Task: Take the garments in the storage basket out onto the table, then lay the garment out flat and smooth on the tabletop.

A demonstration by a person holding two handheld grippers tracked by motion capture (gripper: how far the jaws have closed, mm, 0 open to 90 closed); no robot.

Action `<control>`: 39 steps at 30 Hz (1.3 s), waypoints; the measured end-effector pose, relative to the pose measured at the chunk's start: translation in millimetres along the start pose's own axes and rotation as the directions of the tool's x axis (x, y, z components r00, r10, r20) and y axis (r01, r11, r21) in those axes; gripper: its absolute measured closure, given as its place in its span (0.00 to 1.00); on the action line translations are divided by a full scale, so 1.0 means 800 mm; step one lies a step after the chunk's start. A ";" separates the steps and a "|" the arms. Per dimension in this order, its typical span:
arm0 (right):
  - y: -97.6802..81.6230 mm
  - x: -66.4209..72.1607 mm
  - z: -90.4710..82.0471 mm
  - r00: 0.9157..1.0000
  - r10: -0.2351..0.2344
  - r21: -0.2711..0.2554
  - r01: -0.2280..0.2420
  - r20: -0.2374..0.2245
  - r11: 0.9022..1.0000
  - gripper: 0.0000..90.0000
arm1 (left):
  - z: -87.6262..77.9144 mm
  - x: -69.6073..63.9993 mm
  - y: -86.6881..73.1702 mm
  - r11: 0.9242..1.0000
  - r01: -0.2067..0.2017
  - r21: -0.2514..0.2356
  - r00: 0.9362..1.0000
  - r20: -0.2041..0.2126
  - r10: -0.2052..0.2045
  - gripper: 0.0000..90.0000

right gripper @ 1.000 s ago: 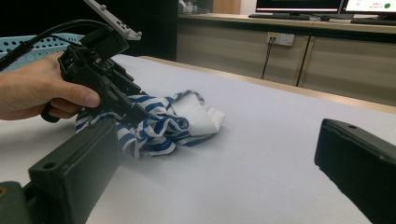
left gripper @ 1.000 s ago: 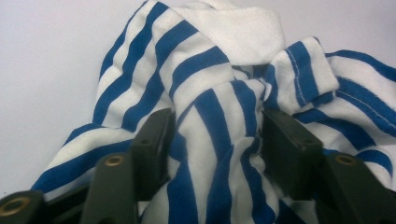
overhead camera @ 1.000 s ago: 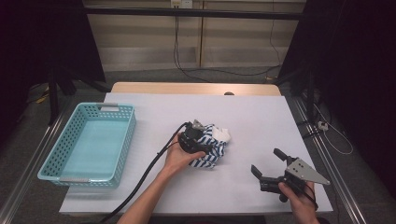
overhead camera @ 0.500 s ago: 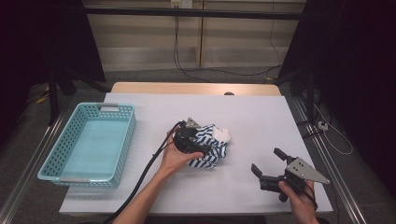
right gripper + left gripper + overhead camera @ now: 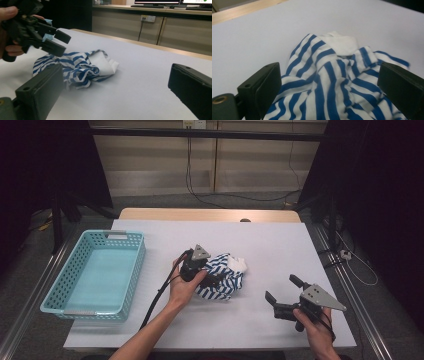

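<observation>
A crumpled blue-and-white striped cloth [image 5: 231, 270] [image 5: 332, 65] [image 5: 80, 65] lies on the white table [image 5: 260, 245] near its middle. My left gripper [image 5: 212, 276] [image 5: 329, 82] [image 5: 57, 41] hovers just over the cloth's left side. Its jaws have just been opening and stand wide apart; the cloth lies below and between them, and the pads do not press on it. My right gripper [image 5: 281, 288] [image 5: 117, 92] is held low at the front right, open and empty, pointing toward the cloth from a hand's length away.
A light blue plastic basket [image 5: 137, 265] stands at the table's left side with nothing in it. A wooden strip [image 5: 210, 214] runs along the table's far edge. Dark stands and cables flank the table on both sides.
The left gripper opened its jaws, let the cloth go, and drew back a little to the left and up. The cloth stayed on the table. The right gripper kept still.
</observation>
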State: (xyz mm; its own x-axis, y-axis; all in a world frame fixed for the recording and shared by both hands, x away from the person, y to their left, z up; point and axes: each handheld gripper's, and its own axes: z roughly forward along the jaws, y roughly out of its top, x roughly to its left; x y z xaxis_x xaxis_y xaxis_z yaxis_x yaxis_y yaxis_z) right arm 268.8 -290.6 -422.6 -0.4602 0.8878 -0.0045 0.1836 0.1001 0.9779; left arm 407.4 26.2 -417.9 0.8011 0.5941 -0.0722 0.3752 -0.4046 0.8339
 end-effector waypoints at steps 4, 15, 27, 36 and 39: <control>0.008 0.002 0.018 1.000 -0.002 -0.002 0.002 -0.009 1.000 0.00 | -0.021 0.002 -0.005 0.999 -0.001 -0.041 1.000 -0.030 0.000 0.06; 0.023 0.020 0.045 0.994 -0.046 0.016 0.048 -0.094 0.999 0.00 | -0.066 0.006 -0.027 0.996 -0.011 -0.088 0.997 -0.072 0.005 0.04; 0.031 0.023 0.087 0.988 -0.049 0.067 0.060 -0.149 0.996 0.00 | -0.076 0.006 -0.037 0.991 0.005 -0.135 0.996 -0.087 -0.017 0.06; 0.032 0.021 0.120 0.986 -0.030 0.100 0.046 -0.163 0.994 0.01 | -0.051 0.018 -0.037 0.989 0.015 -0.147 0.998 -0.060 -0.024 0.09; 0.024 0.017 0.133 0.985 -0.022 0.148 0.048 -0.170 0.988 0.03 | -0.037 0.020 -0.034 0.996 -0.027 -0.079 0.999 -0.042 0.024 0.09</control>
State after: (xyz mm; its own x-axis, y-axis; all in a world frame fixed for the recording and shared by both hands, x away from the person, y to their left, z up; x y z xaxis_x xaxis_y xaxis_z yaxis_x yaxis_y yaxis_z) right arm 358.4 -228.8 -426.0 -0.6052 0.7960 0.0097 0.2877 0.2074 0.9350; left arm 396.5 67.6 -425.3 0.7895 0.6130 -0.0295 0.3155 -0.3641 0.8763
